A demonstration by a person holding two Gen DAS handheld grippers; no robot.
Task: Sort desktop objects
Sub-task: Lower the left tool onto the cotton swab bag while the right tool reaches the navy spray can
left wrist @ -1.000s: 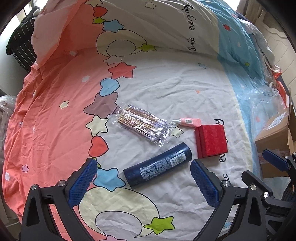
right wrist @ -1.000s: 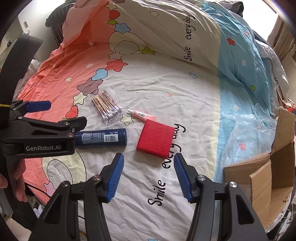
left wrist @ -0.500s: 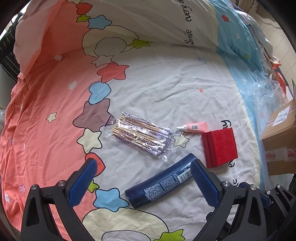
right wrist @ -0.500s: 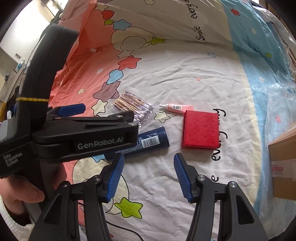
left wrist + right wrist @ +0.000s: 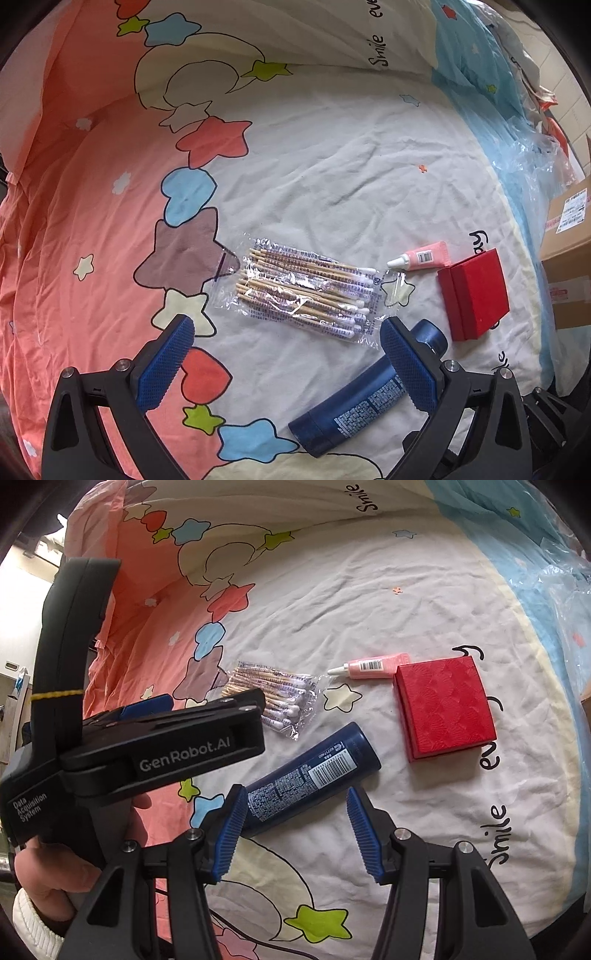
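With both grippers' fingers spread wide and empty, the right gripper [image 5: 293,830] should straddle the dark blue tube [image 5: 312,775] lying mid-bed on the bedsheet [image 5: 369,590], squaring across its barrel before closing, clear of the left gripper [image 5: 284,360].

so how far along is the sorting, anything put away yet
Nothing looks sorted yet. All four items lie on the bedsheet: the cotton swab packet, the pink tube, the red box and the blue bottle. Neither gripper holds anything. The left gripper is open above the swab packet, and the right gripper is open over the bottle's near end. Every pick and placement is left.
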